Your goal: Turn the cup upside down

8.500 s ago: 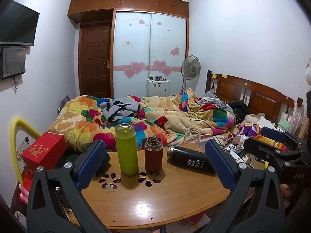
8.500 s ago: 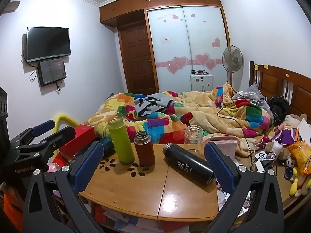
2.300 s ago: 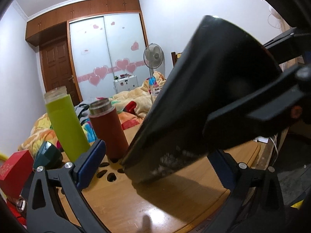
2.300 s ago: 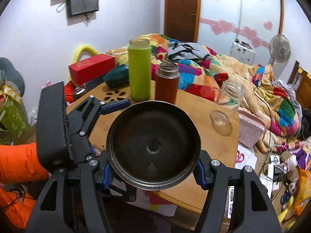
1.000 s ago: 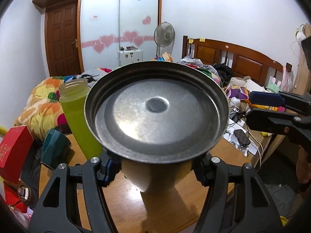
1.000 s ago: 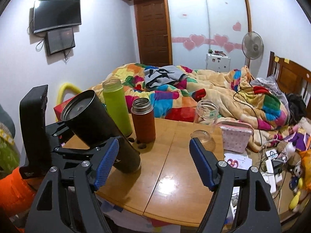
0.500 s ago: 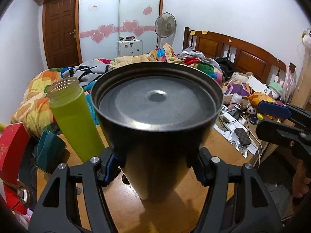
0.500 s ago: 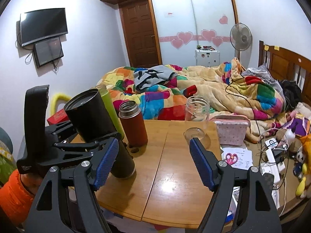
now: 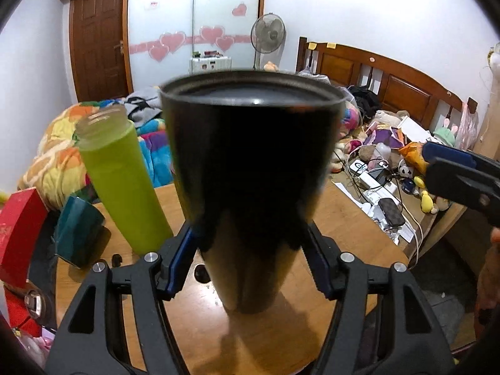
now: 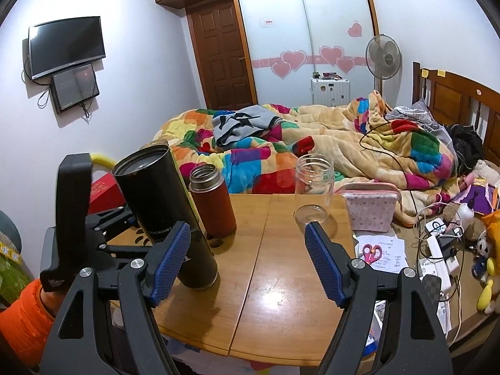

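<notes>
The black cup (image 9: 250, 172) fills the middle of the left wrist view, standing mouth down with its flat base up. My left gripper (image 9: 248, 253) is shut on its lower body. In the right wrist view the cup (image 10: 162, 212) leans slightly, its lower end touching the wooden table (image 10: 281, 268); the left gripper (image 10: 93, 240) holds it from the left. My right gripper (image 10: 247, 259) is open and empty above the table's front middle; it also shows at the right edge of the left wrist view (image 9: 456, 172).
A green bottle (image 9: 122, 184) and a teal cup (image 9: 78, 228) stand left of the black cup. A red-brown flask (image 10: 212, 203), a clear jar (image 10: 314, 184) and a pink pouch (image 10: 372, 206) are on the table. The bed (image 10: 312, 153) lies behind.
The left gripper has brought the cup from tilted toward upright, base up, and lowered it to the table. The right gripper stayed open and drew back slightly.
</notes>
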Motion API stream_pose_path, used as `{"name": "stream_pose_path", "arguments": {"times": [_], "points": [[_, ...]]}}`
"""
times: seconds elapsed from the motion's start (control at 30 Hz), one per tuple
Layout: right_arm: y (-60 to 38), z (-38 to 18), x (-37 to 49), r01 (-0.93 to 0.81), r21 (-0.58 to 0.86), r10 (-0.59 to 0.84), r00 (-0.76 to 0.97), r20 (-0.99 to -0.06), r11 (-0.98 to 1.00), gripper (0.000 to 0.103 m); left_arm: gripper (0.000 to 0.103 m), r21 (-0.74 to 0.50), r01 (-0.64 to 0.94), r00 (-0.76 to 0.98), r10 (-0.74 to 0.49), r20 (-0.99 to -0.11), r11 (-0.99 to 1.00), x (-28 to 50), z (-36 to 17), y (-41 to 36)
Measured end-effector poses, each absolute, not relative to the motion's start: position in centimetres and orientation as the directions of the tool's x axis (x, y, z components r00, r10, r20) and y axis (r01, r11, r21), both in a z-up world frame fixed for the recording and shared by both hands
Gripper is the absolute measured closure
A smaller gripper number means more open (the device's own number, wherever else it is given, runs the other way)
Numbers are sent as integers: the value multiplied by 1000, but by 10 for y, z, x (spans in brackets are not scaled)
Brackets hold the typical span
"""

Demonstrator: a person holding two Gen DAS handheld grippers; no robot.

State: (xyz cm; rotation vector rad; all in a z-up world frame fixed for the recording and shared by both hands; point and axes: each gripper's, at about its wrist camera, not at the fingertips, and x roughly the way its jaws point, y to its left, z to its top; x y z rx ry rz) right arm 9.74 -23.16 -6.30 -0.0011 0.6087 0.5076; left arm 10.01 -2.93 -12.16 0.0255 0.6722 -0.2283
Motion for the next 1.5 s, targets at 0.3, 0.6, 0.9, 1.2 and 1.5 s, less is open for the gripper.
{"name": "stream_pose_path", "arguments": {"times": [0.3, 0.6, 0.9, 1.2, 1.5], "points": [[-228, -48, 86, -461, 140, 463, 722, -514, 876, 20, 14, -62, 179, 827, -184, -531, 982, 56, -76, -11], [-219, -12, 57, -487, 112, 483, 759, -437, 866, 11, 0, -62, 100, 911, -116, -395, 993, 17, -22, 7], [-219, 29, 27, -485, 117, 495, 805, -328, 867, 0, 0, -85, 57, 943, -82, -323, 995, -12, 13, 11], [-227, 50, 15, -455, 122, 470, 835, -286, 882, 0, 0, -91, 66, 960, -88, -266, 994, -27, 30, 9], [-231, 48, 18, -447, 132, 465, 837, -288, 885, 0, 0, -91, 65, 960, -87, -266, 994, -25, 30, 9]]}}
